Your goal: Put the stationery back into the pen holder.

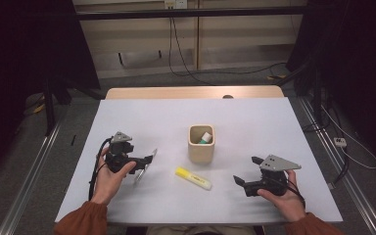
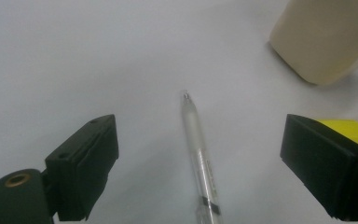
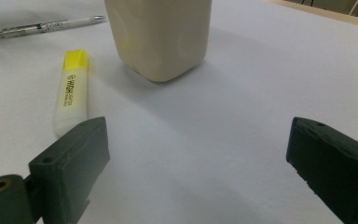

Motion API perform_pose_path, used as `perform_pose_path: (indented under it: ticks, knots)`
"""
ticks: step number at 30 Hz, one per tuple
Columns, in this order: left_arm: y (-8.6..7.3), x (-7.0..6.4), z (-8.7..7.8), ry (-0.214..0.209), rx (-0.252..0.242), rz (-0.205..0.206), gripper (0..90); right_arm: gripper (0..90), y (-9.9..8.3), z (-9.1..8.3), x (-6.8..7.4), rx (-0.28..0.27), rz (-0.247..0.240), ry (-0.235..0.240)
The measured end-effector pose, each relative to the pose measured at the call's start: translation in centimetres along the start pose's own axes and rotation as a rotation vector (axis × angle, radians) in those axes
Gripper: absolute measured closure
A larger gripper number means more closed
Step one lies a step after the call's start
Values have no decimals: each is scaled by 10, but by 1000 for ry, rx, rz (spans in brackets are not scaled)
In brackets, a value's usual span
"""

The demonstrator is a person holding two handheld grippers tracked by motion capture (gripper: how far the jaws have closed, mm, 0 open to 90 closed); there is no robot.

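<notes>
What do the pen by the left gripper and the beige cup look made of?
Pen: probably plastic, with a frosted, see-through barrel and what looks like a small metal tip. Cup: matte and opaque with soft rounded corners; likely plastic, though ceramic cannot be ruled out.

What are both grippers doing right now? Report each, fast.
Left gripper: open, holding nothing, jaws either side of the pen on the table.
Right gripper: open, holding nothing, above bare table.

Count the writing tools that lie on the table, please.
2: a clear pen between the left gripper's open jaws, and a yellow highlighter before the beige cup. Others may stand inside.
</notes>
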State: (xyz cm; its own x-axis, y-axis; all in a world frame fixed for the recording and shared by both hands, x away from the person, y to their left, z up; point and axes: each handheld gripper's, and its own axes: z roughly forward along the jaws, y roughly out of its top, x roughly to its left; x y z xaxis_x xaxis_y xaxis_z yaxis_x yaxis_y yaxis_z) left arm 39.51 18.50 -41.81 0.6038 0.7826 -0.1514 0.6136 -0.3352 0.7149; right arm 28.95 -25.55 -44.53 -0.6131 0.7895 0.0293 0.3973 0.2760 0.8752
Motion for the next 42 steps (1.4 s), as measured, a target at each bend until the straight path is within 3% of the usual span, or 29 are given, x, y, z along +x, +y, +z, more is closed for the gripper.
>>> perform_pose_path:
  ticks: [6, 11, 13, 16, 20, 23, 25, 27, 31, 34, 42]
  knots:
    - [13, 2, 14, -13, 25, -28, 114, 60, 0, 0, 0, 1, -1, -3]
    - [29, 0, 28, -10, 109, -10, 126, 60, 0, 0, 0, 4, 1, -2]
    - [33, -2, 33, -10, 120, 1, 123, 60, -1, 0, -1, 5, 1, -2]
    - [33, -4, 38, -14, 149, 5, 122, 60, -1, -1, 0, 3, 3, 0]
    - [29, -5, 40, 11, 185, 13, 130, 60, -1, -1, 0, 5, 2, 2]
    - [25, -3, 39, 26, 204, 9, 197, 60, -1, 0, 0, 6, 1, 1]
    - [24, -6, 39, 41, 205, 44, 269, 60, -1, 0, 0, 8, 1, -1]
    - [23, -7, 39, 48, 208, 52, 339, 61, -1, 0, 1, 9, -3, 2]
    - [19, -9, 41, 51, 232, 37, 446, 61, -1, 0, 1, 12, -1, 0]
    - [18, -11, 42, 57, 245, 55, 455, 62, -1, 0, 1, 9, -7, 2]
    - [15, -16, 44, 59, 276, 91, 611, 62, -1, 1, 1, 14, -8, 6]
